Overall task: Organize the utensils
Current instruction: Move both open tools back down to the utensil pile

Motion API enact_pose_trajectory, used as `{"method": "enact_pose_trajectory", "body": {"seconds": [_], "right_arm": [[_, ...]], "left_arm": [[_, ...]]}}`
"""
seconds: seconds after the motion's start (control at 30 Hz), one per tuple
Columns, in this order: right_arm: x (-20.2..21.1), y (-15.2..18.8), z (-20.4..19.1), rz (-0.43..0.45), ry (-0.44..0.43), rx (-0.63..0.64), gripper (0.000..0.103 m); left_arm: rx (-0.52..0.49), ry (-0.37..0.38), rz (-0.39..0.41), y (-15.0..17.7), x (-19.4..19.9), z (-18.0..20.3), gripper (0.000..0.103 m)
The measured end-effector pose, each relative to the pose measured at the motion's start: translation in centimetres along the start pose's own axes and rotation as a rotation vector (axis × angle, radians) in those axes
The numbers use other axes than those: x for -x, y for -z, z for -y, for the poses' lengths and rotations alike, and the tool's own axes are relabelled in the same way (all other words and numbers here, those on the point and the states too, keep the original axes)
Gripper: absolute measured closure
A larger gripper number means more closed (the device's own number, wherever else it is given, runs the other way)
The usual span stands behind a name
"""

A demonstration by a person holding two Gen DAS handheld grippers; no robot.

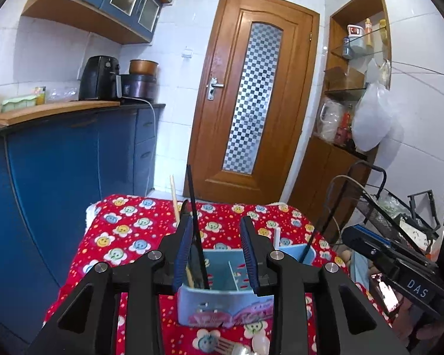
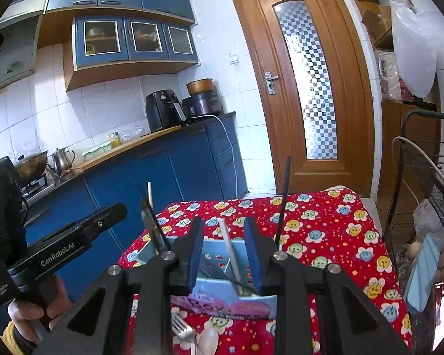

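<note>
- I am holding one claw in each hand, and both are hovering low over the bench point(image 2: 334, 236), which is wearing a red cloth with smiley flowers.
- My left claw point(image 1: 219, 251) is spread wide and pinching nothing. My right claw point(image 2: 226, 254) is spread wide too, and it is empty.
- Closest to me, a metal fork point(image 2: 182, 330) and a spoon point(image 2: 207, 341) are lying flat on the cloth, just in front of the holder. They are still waiting to be put away.
- I am guessing they are hard, light and a bit slippery, so I should be pinching each one across the thin middle of its handle, not the shiny round end.
- Just past them the blue utensil holder point(image 1: 219, 307) is standing upright, with walls splitting it into small boxes.
- In its left box a black stick point(image 1: 196, 222) and a pale wooden chopstick point(image 1: 174, 204) are leaning together. In another box a white stick point(image 2: 229, 248) is leaning, and a thin black stick point(image 2: 282, 207) is poking up on the right side.
- These sticks look stiff and light, and I am thinking they could tip if I bump the holder.
- Both claws are pointing forward and tilting down a little at the holder.
- Far behind, the brown door point(image 1: 251, 88) is shut.
</note>
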State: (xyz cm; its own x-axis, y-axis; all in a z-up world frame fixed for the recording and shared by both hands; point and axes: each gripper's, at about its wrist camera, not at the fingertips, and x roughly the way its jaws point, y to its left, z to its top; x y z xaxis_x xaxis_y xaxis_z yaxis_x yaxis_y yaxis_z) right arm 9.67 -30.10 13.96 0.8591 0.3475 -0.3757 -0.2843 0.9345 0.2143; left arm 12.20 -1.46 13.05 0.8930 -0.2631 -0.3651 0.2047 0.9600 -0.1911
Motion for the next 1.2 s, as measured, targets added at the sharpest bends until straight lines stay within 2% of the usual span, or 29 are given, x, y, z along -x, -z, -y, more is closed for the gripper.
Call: {"method": "enact_pose_trajectory", "body": {"seconds": [0.3, 0.47, 0.87, 1.2], "right_arm": [[2.2, 2.0, 0.5, -0.038, 0.012, -0.032, 0.072], [2.8, 3.5, 1.0, -0.075, 0.028, -0.051, 0.072], [2.9, 7.3, 3.2, -0.18, 0.055, -0.126, 0.072], [2.3, 9.5, 5.1, -0.24, 0.082, -0.181, 0.072]], "left_arm": [[-0.014, -0.009, -0.065, 1.7, 1.8, -0.1, 0.069], [-0.012, -0.008, -0.131, 3.2, 1.9, -0.2, 0.069], [0.034, -0.025, -0.324, 7.5, -0.7, -0.9, 0.069], [0.071, 0.011, -0.469, 10.5, -3.7, -0.8, 0.069]]}}
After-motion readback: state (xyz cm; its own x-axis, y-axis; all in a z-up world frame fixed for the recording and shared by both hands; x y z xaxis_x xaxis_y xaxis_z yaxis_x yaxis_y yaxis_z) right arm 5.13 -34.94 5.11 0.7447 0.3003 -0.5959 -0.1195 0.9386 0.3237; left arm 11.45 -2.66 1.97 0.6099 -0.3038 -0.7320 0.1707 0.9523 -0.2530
